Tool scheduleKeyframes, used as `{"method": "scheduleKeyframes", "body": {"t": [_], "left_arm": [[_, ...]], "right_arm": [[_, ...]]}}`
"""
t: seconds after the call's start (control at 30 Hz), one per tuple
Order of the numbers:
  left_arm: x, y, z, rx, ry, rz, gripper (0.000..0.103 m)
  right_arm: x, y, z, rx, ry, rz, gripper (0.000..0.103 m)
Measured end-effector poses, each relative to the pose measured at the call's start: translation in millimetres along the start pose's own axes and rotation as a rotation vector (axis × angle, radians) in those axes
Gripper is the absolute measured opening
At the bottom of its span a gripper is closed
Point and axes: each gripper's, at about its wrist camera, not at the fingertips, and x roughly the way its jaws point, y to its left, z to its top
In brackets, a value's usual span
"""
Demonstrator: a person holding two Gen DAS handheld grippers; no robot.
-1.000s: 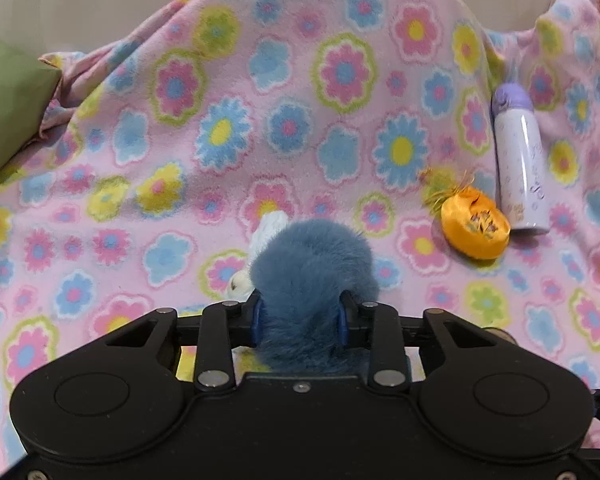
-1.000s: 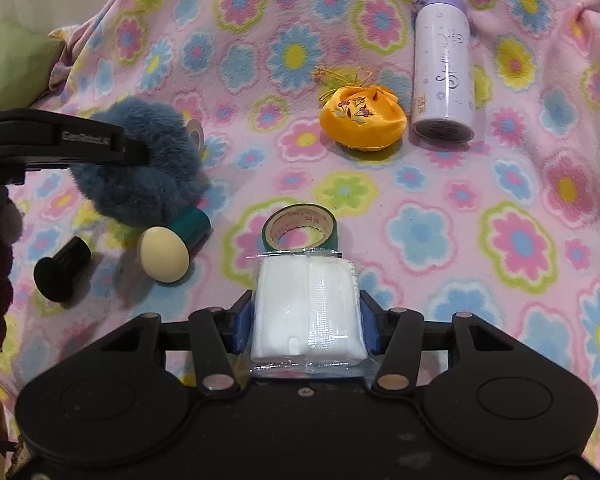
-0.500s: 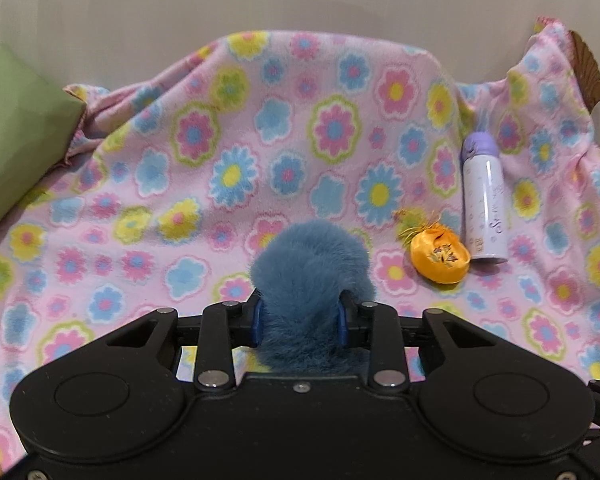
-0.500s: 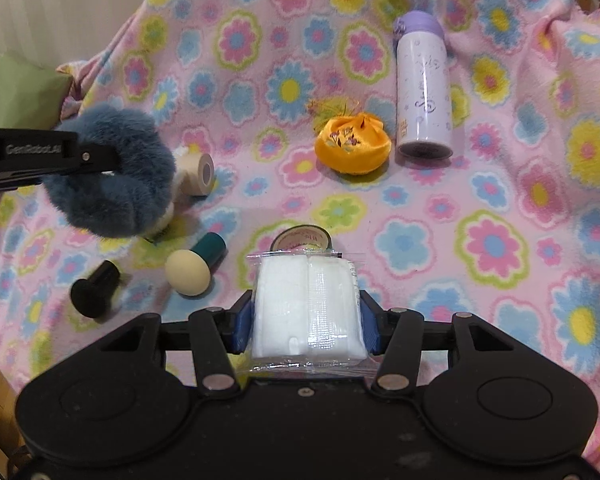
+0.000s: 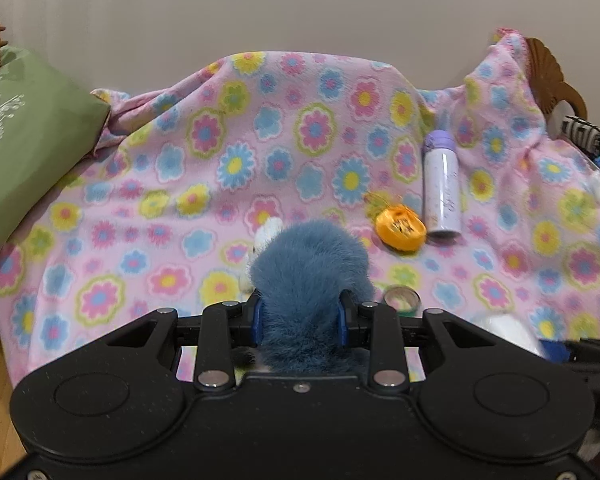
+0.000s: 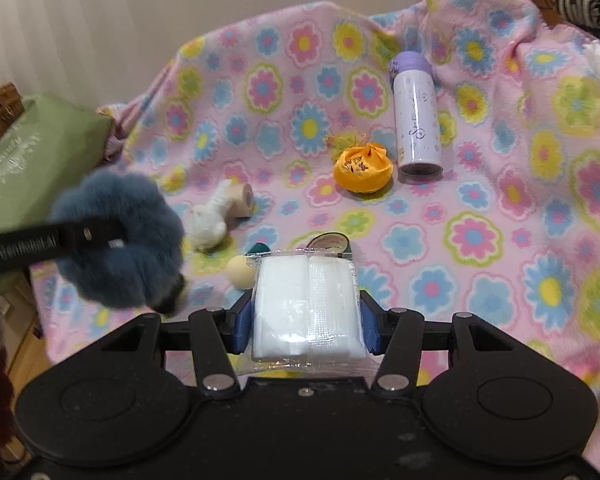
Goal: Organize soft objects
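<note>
My left gripper point(image 5: 300, 316) is shut on a fluffy blue-grey ball point(image 5: 310, 276), held above the flowered pink blanket point(image 5: 204, 168); the right wrist view shows the same ball point(image 6: 120, 240) at the left with a black finger across it. A clear-wrapped white pack of pads point(image 6: 306, 304) sits clamped in my right gripper point(image 6: 306, 320), lifted over the blanket point(image 6: 500, 208). On the blanket lie an orange cloth pouch point(image 6: 362, 168), a small white plush toy point(image 6: 210, 220) and a beige roll point(image 6: 242, 200).
A lilac bottle point(image 6: 416, 120) lies beside the pouch. A tape ring point(image 6: 332, 240), a cream egg-shaped piece point(image 6: 240, 272) and a black peg point(image 6: 172, 300) lie near the blanket's front. A green cushion point(image 5: 16, 152) is at the left, a wicker basket point(image 5: 548, 76) at the far right.
Both grippers have risen and drawn back from the blanket with their loads, so more wall and the blanket's edges show. The blue ball now hangs clear of the white plush toy.
</note>
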Motion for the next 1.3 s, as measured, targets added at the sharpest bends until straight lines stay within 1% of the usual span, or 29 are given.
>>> {"method": "scheduleKeyframes", "body": {"t": [0.27, 0.57, 0.77, 0.9, 1.03, 1.3], "left_arm": [[-46.3, -5.6, -35.4, -0.014, 0.028, -0.029, 0.033], [-77.2, -11.4, -73.2, -0.043, 0.080, -0.052, 0.033], [-93.9, -20.0, -95.3, -0.038, 0.092, -0.057, 0.033], [-98.4, -23.3, -105.8, -0.035, 0.116, -0.066, 0.033], [-96.3, -26.0, -114.5, -0.034, 0.147, -0.074, 0.033], [-92.7, -22.7, -122.7, -0.060, 0.177, -0.060, 0.033]], "right_arm": [[-56.9, -0.1, -29.1, 0.033, -0.032, 0.048, 0.052], [-88.9, 3.3, -66.0, 0.037, -0.013, 0.076, 0.052], [-107.5, 4.8, -85.4, 0.031, -0.014, 0.074, 0.052], [-115.5, 5.2, -93.6, 0.022, -0.016, 0.060, 0.052], [-111.4, 5.5, -99.1, 0.031, 0.011, 0.056, 0.052], [-111.5, 2.9, -100.9, 0.044, 0.022, 0.032, 0.052]]}}
